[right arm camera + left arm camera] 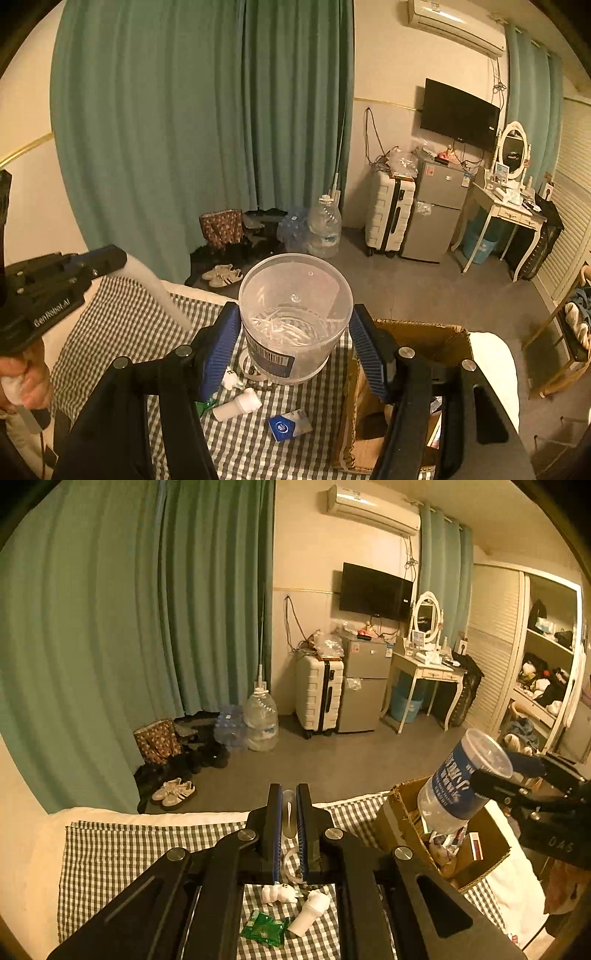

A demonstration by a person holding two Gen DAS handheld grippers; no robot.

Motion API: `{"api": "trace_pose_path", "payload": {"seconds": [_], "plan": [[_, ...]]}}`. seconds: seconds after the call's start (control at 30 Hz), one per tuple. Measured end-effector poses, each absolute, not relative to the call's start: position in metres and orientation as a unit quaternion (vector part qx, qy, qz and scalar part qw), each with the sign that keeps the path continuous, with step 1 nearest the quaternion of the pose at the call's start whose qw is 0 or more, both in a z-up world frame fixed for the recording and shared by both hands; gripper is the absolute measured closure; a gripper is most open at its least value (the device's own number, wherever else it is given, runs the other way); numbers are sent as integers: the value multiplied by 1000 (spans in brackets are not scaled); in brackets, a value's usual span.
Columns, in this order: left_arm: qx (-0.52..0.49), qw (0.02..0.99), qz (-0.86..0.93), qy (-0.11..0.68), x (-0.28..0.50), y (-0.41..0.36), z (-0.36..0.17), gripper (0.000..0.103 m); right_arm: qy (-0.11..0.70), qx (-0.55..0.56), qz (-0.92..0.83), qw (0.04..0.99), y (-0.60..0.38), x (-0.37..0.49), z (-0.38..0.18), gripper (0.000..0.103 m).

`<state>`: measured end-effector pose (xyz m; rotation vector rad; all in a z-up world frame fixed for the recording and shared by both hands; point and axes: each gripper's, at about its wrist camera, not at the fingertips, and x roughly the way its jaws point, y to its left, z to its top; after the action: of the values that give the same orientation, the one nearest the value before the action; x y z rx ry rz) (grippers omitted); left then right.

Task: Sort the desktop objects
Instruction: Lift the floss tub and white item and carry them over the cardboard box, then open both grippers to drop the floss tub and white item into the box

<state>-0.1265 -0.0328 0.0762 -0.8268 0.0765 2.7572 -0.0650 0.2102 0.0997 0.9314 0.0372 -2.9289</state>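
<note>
The right gripper (pixel 293 341) holds a clear plastic bottle (pixel 291 314) with a blue label; its jaws are spread to the bottle's width, one blue pad on each side of the body. The bottle's long axis runs forward along the jaws, base away from the camera. In the left wrist view the same bottle (pixel 458 786) hangs tilted, neck end down, directly above the open cardboard box (pixel 480 864). The box already contains several small items. Judgement: the next step is a release into the box; the neck is over the opening, so a short lowering should suffice. Risk: the raised base may tip over the box's rim on release.

The left gripper (pixel 289 821) is to the left of the box, with its jaws narrow and nearly closed on a small pale, spoon-like object (pixel 289 812); what this object is cannot be confirmed.

Remaining items lie on the checked cloth (pixel 110 849), left of the box and nearer the left gripper:
- a green packet (pixel 264 928)
- a small white bottle (pixel 310 912)
- a small white figure (pixel 279 893)
- a blue-and-white packet (pixel 290 424)

The cloth covers a white bed (pixel 147 818), not a tabletop. The room beyond shows green curtains (pixel 129 627), a suitcase (pixel 319 696), a small fridge (pixel 364 686), a wall television (pixel 375 592) and a dressing table (pixel 428 672)
</note>
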Motion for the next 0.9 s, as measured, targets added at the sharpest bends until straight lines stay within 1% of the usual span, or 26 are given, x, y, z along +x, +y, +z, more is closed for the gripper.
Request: {"api": "trace_pose_path", "payload": {"seconds": [0.23, 0.53, 0.67, 0.8, 0.9], "plan": [[-277, 114, 954, 29, -124, -22, 75, 96, 10, 288, -957, 20, 219, -60, 101, 42], [-270, 126, 954, 36, -120, 1, 78, 96, 2, 279, -960, 6, 238, -58, 102, 42], [-274, 132, 952, 26, -125, 15, 78, 96, 4, 280, -960, -2, 247, -57, 100, 42], [-275, 148, 950, 23, -128, 37, 80, 96, -2, 282, -959, -11, 262, -58, 98, 42], [-274, 185, 944, 13, -129, 55, 85, 96, -6, 274, -962, -19, 271, -53, 97, 42]]}}
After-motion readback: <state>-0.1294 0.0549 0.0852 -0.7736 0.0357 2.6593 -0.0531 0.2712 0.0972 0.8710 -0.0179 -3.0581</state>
